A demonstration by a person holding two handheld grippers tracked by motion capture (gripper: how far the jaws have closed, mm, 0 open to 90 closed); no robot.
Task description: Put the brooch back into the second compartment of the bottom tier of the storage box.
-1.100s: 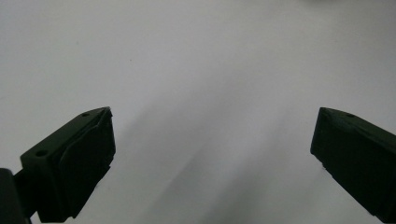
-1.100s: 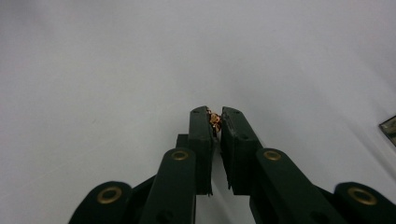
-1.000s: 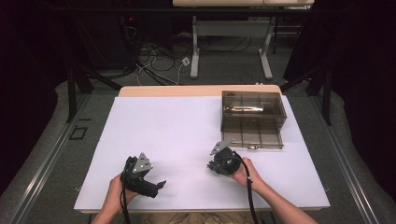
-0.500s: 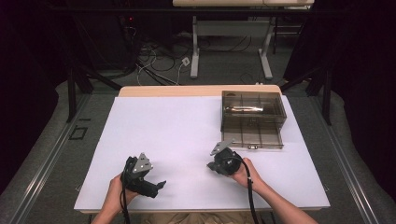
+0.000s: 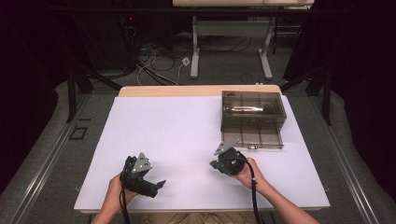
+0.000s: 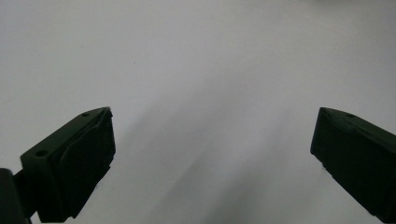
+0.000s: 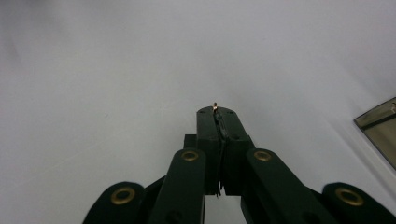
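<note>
Right gripper (image 7: 217, 112) is pressed together on a tiny brass pin (image 7: 215, 106), seen poking past the tips above the white table (image 5: 187, 135). Judged light, stiff, slippery; best pinched mid-shaft. Left gripper (image 6: 212, 140) is spread, empty.

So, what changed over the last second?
Nothing visible. Both grippers sit where they were: the left gripper has its jaws open over the white table, and the right gripper has its jaws shut with a tiny gold-coloured piece at their tips. The smoky plastic box hasn't moved.
</note>
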